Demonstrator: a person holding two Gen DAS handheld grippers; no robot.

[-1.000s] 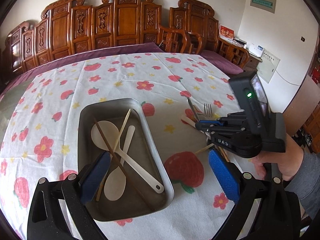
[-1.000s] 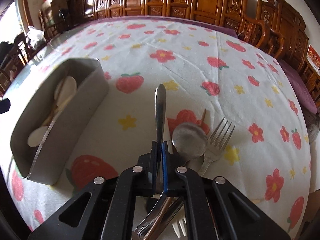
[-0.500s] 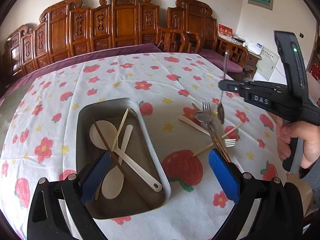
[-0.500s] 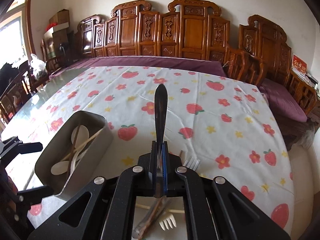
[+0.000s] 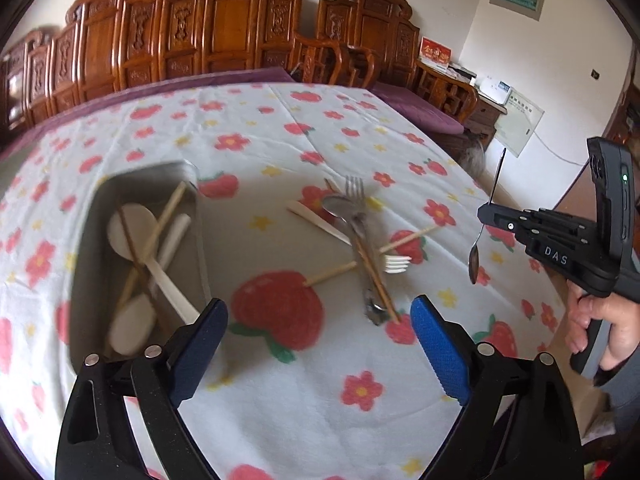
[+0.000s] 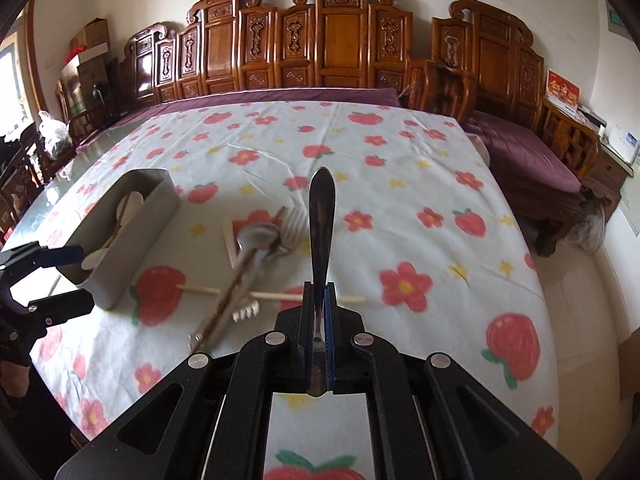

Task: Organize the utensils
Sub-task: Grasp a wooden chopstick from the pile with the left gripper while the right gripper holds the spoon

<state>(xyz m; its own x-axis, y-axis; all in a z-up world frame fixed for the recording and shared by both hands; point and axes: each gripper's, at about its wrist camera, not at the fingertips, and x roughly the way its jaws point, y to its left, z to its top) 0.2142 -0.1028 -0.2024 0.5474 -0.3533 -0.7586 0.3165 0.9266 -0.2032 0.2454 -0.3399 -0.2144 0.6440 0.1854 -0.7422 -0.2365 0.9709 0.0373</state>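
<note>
My right gripper (image 6: 318, 300) is shut on a small metal spoon (image 6: 321, 216), held by its handle above the table; in the left wrist view the spoon (image 5: 486, 220) hangs bowl down from that gripper (image 5: 486, 216) at the right. My left gripper (image 5: 320, 336) is open and empty, low over the tablecloth between the tray and the pile. A grey metal tray (image 5: 86, 248) at the left holds two pale spoons and chopsticks. A pile of utensils (image 5: 356, 236) lies mid-table: metal fork, metal spoon, white plastic fork, chopsticks.
A strawberry-and-flower tablecloth (image 6: 400, 184) covers the table. Carved wooden chairs (image 6: 340, 40) line the far edge. The table's right edge (image 6: 544, 280) drops to the floor beside a purple bench (image 6: 520, 148).
My right gripper lifted the small metal spoon off the pile and moved it up and to the right. My left gripper shifted right, toward the pile, staying open.
</note>
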